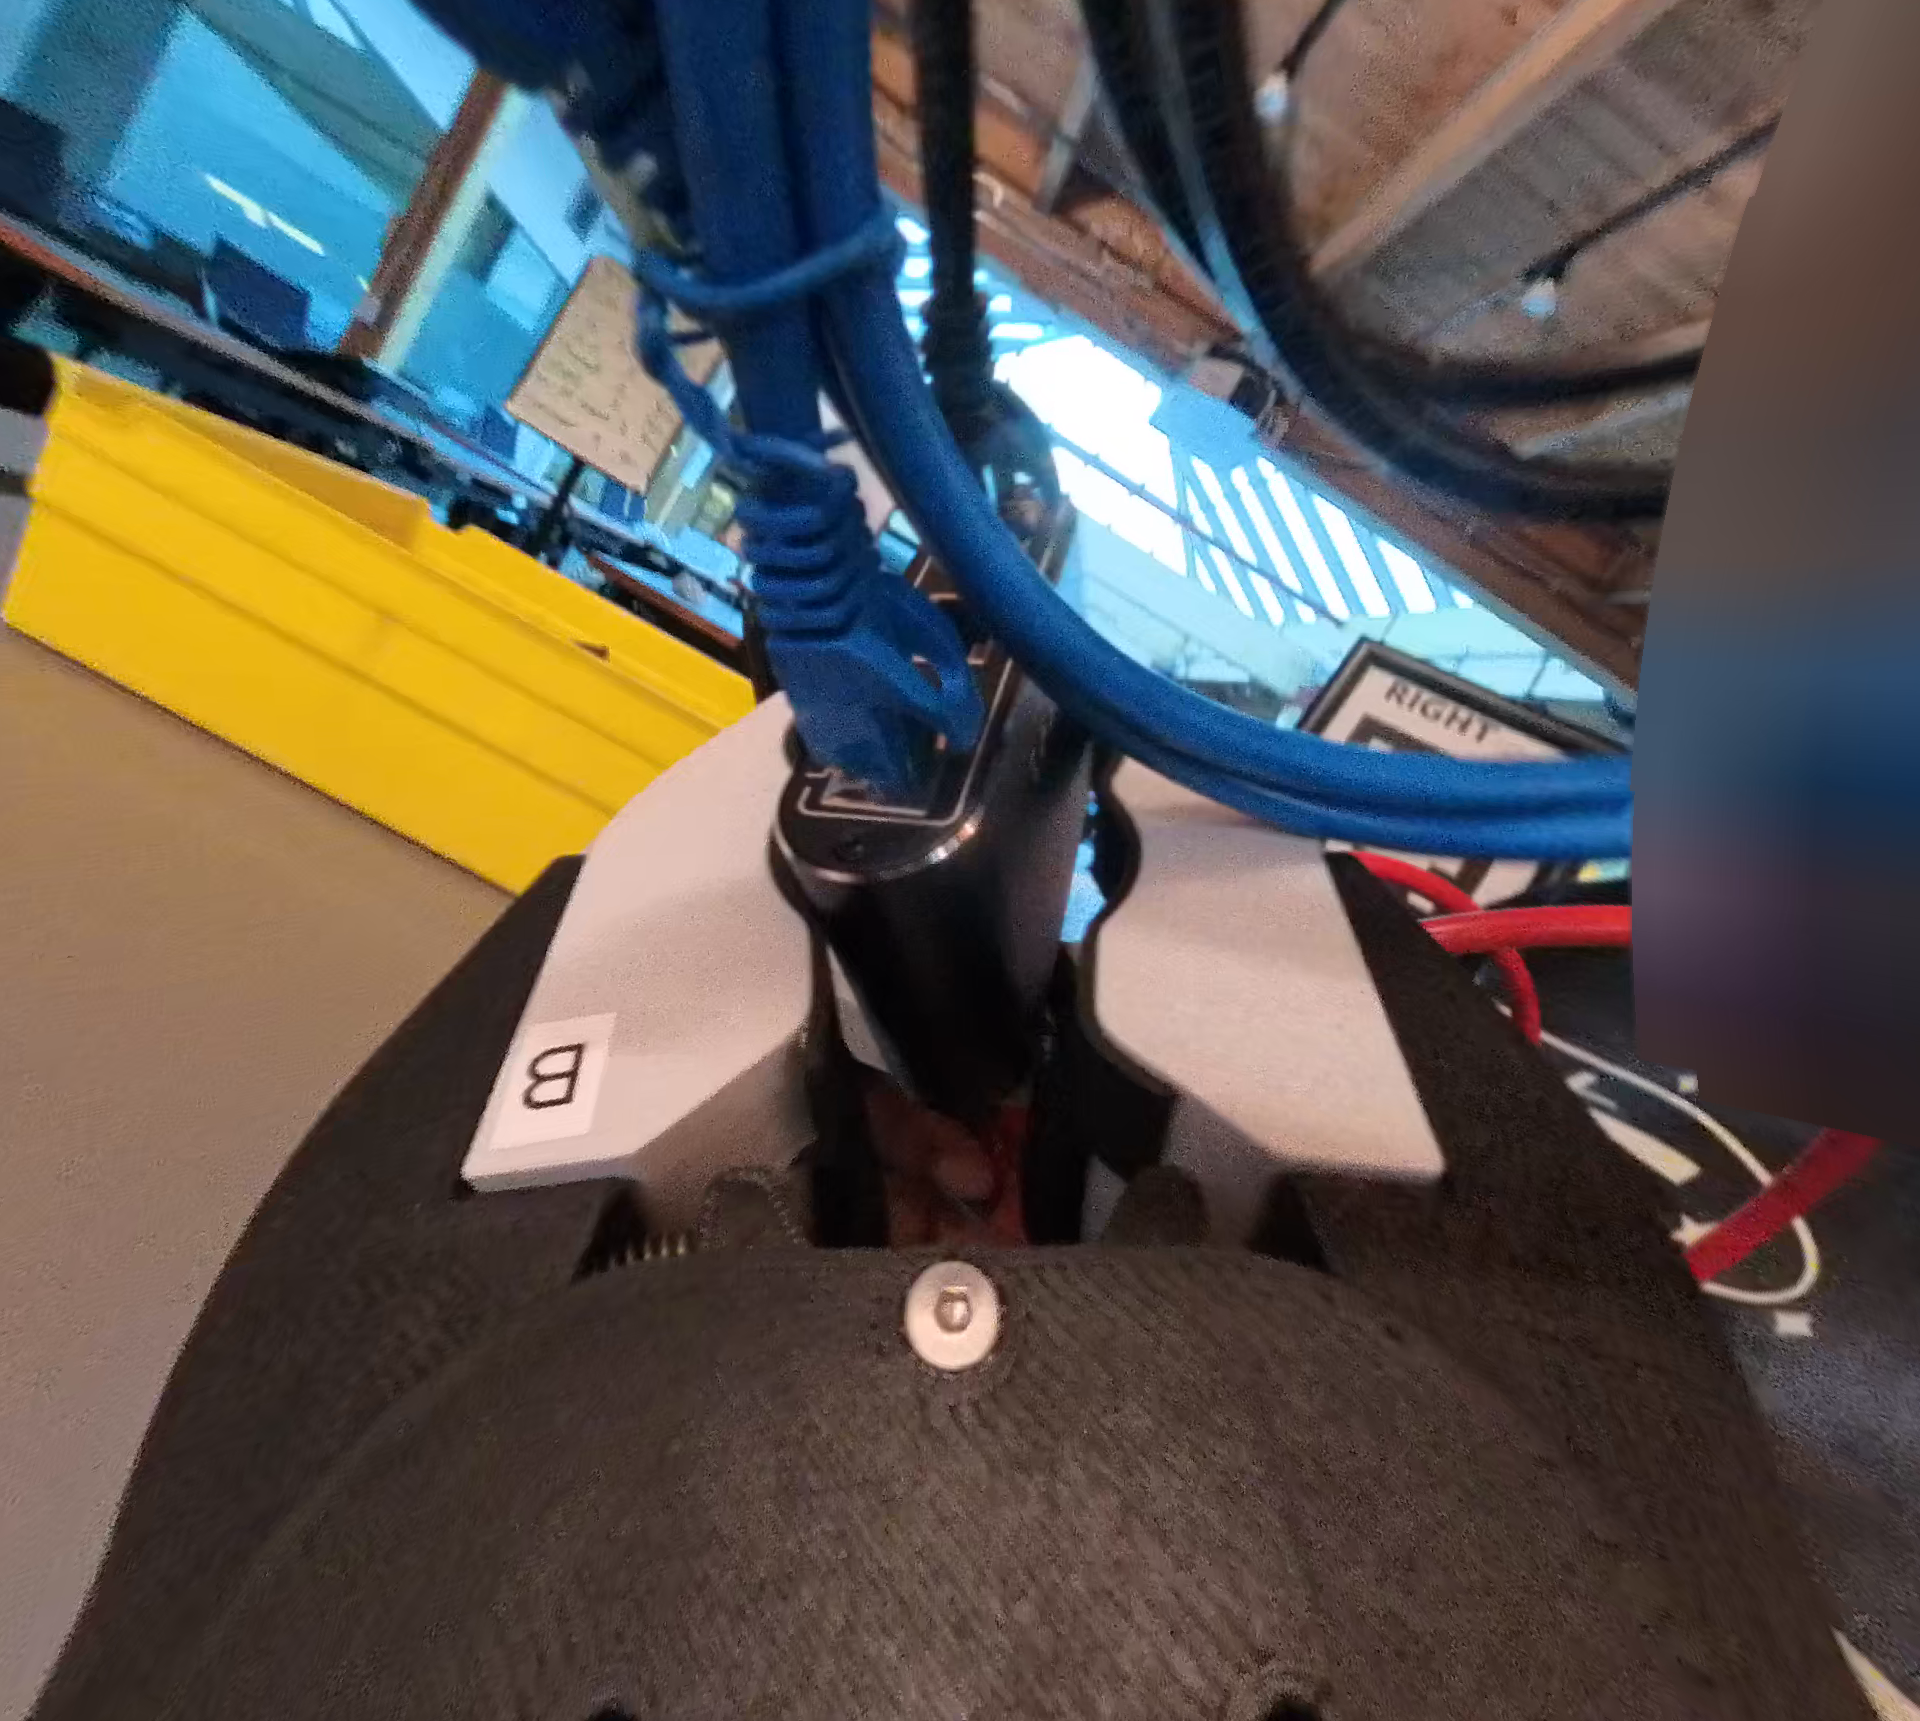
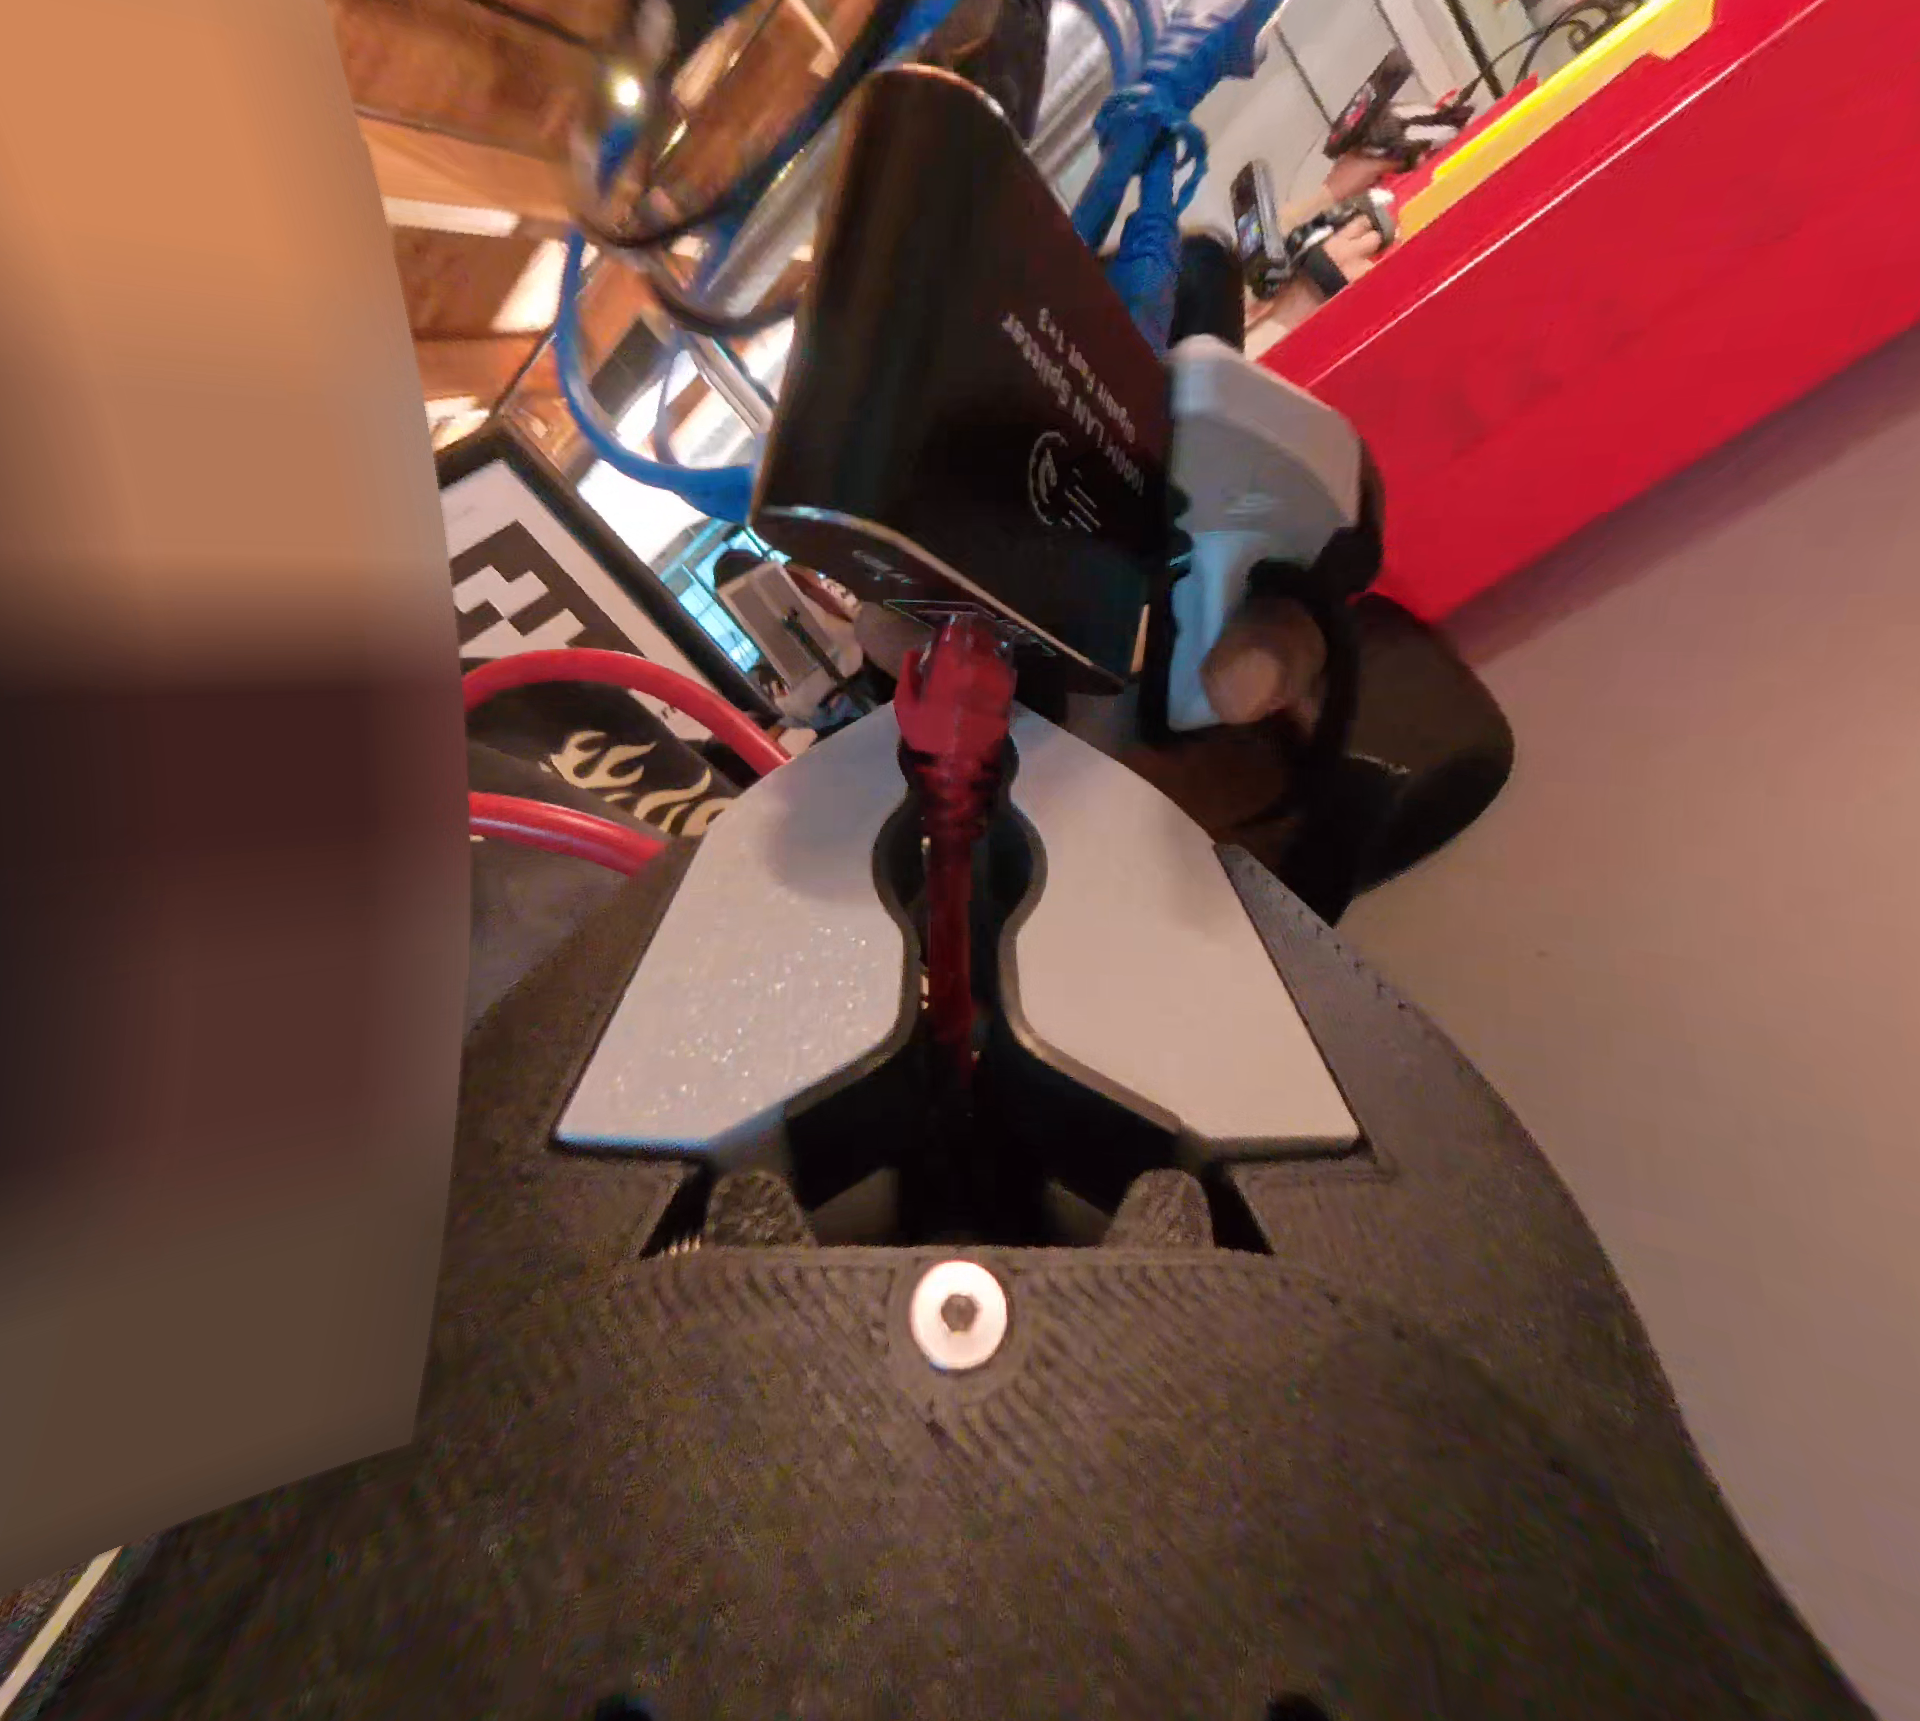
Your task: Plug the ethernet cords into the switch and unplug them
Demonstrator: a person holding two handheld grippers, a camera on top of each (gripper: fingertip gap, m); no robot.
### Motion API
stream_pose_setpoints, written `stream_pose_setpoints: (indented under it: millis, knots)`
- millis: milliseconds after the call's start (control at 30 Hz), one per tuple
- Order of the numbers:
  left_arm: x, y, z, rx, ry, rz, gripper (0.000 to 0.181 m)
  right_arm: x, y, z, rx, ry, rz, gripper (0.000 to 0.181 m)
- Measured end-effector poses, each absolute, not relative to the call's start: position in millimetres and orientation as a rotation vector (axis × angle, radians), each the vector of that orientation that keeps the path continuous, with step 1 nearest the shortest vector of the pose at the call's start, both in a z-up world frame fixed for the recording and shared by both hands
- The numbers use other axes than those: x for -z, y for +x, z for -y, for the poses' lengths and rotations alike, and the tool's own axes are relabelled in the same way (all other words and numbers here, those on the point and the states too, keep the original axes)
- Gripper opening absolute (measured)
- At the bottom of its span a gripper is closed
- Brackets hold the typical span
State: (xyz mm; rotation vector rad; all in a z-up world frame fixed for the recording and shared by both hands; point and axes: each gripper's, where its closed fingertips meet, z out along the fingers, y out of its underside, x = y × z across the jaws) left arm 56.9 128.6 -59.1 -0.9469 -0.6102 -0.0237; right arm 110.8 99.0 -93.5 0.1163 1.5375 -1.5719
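My left gripper (image 1: 935, 798) is shut on the black switch (image 1: 925, 902), held edge-up between its grey fingers (image 1: 675, 923). A blue ethernet cord's plug (image 1: 862, 684) sits in the switch's top port, and more blue cord (image 1: 1195, 715) loops off to the right. In the right wrist view the switch (image 2: 966, 383) is a flat black box held by the other gripper (image 2: 1257, 476). My right gripper (image 2: 956, 778) is shut on a red ethernet cord (image 2: 951, 923). Its red plug (image 2: 961, 674) touches a port on the switch's lower edge.
A yellow bin (image 1: 343, 622) stands on the tan table (image 1: 156, 944) at left. A red bin (image 2: 1621, 237) stands at the right of the table (image 2: 1662, 840). Black cables (image 1: 1247, 165) hang overhead. Red cord loops (image 2: 623, 695) and a tag board (image 2: 540, 549) lie behind. The grippers' ends are close to 6 cm from one another.
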Motion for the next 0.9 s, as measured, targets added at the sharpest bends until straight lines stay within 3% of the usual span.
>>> stream_pose_setpoints:
  millis: [100,367,633,800,900]
  knots:
    - [55.5,55.3,-121.6,0.094,-0.87,0.627,0.029,92.9,103.9,-97.7,1.592,0.152,-1.52,0.009]
    - [58.2,46.2,-102.2,-0.174,-0.948,0.715,0.027,90.7,57.0,-105.6,2.013,0.259,-1.789,0.025]
    - [63.0,42.7,-94.5,-0.051,-0.838,0.728,0.027,90.5,61.7,-97.6,2.111,0.198,-1.813,0.043]
    - [60.1,46.5,-97.0,-0.075,-0.821,0.682,0.026,89.3,66.4,-92.8,2.149,0.189,-1.754,0.018]
    - [60.5,46.0,-96.0,-0.081,-0.794,0.677,0.026,91.2,67.9,-91.0,2.161,0.174,-1.805,0.016]
